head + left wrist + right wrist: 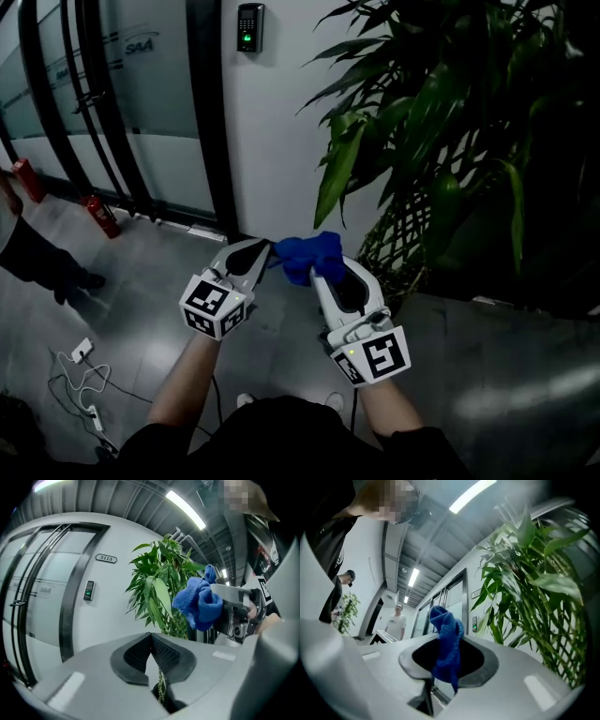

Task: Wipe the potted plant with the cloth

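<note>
A tall potted plant (441,141) with long green leaves fills the right of the head view. A crumpled blue cloth (305,253) hangs in front of it, and my right gripper (323,267) is shut on it. In the right gripper view the cloth (446,641) stands up between the dark pads and droops down over them, with the plant (534,588) to the right. My left gripper (269,251) is just left of the cloth, shut, with nothing between its pads (140,656). From the left gripper view the cloth (199,603) hangs apart, up to the right, before the plant (159,588).
A white wall with a keypad (249,26) and glass doors stand behind. Two red fire extinguishers (101,216) sit by the doors. Cables and a power strip (80,361) lie on the grey floor at left, near a person's leg (37,258). A lattice (398,248) rings the plant's base.
</note>
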Available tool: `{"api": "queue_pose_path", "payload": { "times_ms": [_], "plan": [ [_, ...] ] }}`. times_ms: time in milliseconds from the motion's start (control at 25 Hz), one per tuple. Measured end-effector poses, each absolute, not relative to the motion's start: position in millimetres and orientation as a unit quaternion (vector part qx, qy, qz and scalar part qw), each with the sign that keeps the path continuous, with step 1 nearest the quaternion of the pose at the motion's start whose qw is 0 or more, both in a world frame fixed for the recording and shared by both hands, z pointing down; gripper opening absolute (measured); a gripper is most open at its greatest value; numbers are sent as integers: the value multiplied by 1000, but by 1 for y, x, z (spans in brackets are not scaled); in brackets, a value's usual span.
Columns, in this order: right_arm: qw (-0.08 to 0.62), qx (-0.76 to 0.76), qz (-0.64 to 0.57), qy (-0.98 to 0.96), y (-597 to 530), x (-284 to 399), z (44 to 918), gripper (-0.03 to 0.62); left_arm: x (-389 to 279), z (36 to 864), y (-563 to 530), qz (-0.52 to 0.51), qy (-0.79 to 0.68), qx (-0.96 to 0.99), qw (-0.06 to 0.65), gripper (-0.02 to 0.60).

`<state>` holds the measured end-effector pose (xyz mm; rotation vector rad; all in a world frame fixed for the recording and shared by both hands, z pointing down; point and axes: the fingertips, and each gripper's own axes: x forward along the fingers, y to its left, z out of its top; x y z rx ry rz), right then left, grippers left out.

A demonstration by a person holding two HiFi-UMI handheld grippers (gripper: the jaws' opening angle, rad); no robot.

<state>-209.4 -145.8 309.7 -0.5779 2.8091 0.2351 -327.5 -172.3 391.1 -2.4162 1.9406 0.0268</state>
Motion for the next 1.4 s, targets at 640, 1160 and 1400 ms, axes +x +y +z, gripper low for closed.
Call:
{"api": "queue_pose_path", "payload": {
  "times_ms": [640,1160,1400],
  "plan": [
    [173,-309,175,919,-180,-182,230,104,-302,358,-252,4,531,-845,64,6],
    [205,-308,233,899,-208,-211,175,104,-300,354,-312,-25,466,-880,87,6],
    [190,-361,249,878,-236,-226,152,104,-262,323,-307,-7,354,-929,105,6]
  ]
}}
